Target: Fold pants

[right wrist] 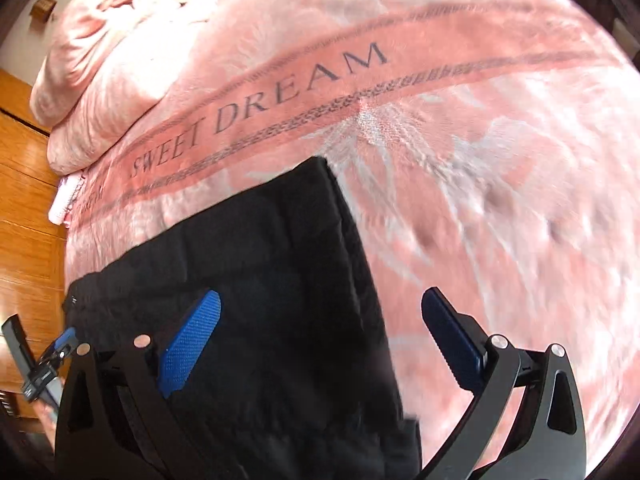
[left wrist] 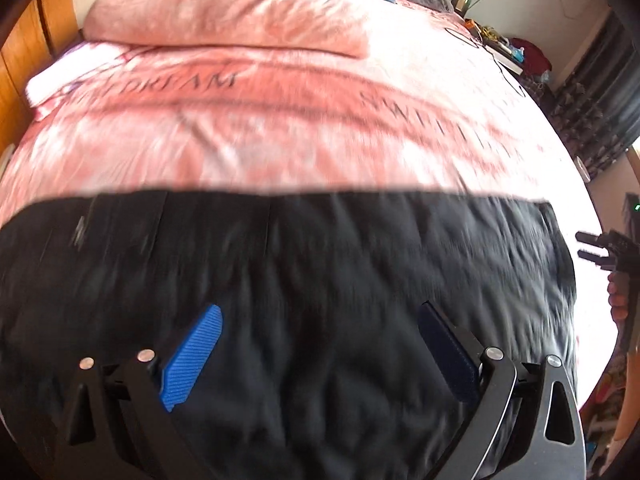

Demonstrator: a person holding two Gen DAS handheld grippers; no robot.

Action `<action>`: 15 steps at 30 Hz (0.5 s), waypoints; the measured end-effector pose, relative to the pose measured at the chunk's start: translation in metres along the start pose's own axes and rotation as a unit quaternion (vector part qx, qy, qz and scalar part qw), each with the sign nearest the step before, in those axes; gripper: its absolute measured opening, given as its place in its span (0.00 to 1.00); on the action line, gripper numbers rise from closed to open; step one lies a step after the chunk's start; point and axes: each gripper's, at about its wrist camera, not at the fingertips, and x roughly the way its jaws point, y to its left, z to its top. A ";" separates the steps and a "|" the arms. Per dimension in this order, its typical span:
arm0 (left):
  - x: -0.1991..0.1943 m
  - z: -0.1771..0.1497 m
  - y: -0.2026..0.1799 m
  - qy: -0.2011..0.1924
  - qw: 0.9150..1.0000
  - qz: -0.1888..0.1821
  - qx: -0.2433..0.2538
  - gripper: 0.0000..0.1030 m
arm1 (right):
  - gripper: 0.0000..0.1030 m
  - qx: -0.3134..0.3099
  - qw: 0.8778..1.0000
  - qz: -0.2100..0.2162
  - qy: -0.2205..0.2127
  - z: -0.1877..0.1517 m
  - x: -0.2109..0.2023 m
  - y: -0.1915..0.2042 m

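Pants motion-blurred, cut off at left-wrist frame's bottom and left edges; blanket lettering smeared, partly unreadable; nightstand clutter too small to identify.

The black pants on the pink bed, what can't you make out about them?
- Left wrist view: black pants motion-blurred, near end cut off by the frame and the left gripper.
- Right wrist view: near end hidden behind the right gripper; waistband or hems unclear.

Left gripper, jaws spread wide and empty, above black pants lying flat across pink bedspread; right gripper at frame edge, state unclear through blur.
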 end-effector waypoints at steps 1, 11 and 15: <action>0.007 0.009 0.000 -0.004 1.000 -0.012 -0.008 0.96 | 0.98 0.000 1.000 0.008 0.013 0.012 0.012 -0.002; 0.041 0.043 -0.013 -0.023 0.999 -0.039 0.024 0.95 | 0.98 -0.101 0.994 -0.035 0.019 0.035 0.061 0.027; 0.046 0.040 -0.013 -0.020 0.998 -0.041 0.032 0.95 | 0.91 -0.169 0.982 -0.083 0.007 0.021 0.065 0.044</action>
